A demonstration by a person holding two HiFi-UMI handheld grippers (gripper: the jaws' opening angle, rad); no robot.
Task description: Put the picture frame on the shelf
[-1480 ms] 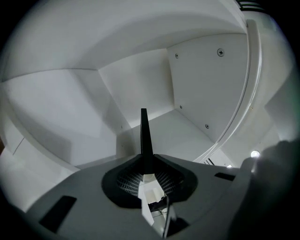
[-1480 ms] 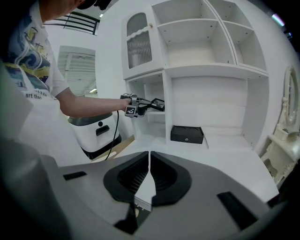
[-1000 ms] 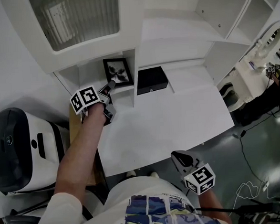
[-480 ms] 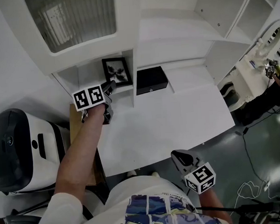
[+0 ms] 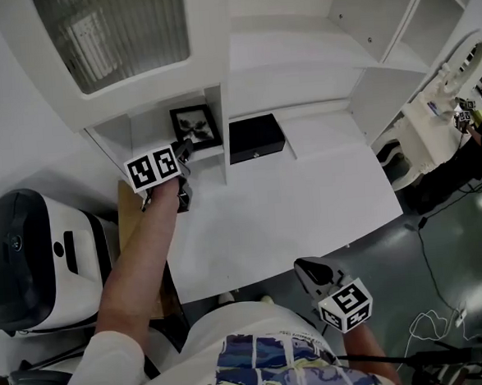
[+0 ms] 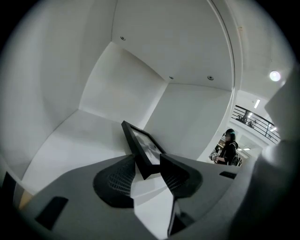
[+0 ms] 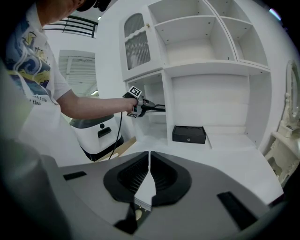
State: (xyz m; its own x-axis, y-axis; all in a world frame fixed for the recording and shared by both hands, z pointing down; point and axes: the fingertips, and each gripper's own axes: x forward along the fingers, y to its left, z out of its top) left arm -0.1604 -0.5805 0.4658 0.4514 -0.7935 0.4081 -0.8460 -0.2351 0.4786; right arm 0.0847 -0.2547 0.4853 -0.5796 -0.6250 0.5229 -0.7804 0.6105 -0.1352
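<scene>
A black picture frame (image 5: 195, 126) with a dark print stands in the low left compartment of the white shelf unit (image 5: 150, 124). In the left gripper view the picture frame (image 6: 143, 147) leans back on the shelf floor (image 6: 79, 136). My left gripper (image 5: 184, 149) reaches into that compartment, and the frame's near bottom corner sits between its fingers. The left gripper's (image 6: 147, 157) jaws are opening and the pads stand just off the frame's edges. Low at my right side, my right gripper (image 5: 305, 267) hangs shut and empty, as the right gripper (image 7: 149, 154) view confirms.
A black box (image 5: 256, 137) sits in the wider compartment to the right, beyond a white divider. The white desk top (image 5: 291, 209) stretches in front of the shelves. A white and black appliance (image 5: 31, 251) stands at the left. Upper shelves and a glass cabinet door (image 5: 114, 32) rise above.
The left gripper has pushed a little deeper into the compartment with the frame, which now stands further back. Its jaws have spread apart. The right gripper has stayed still.
</scene>
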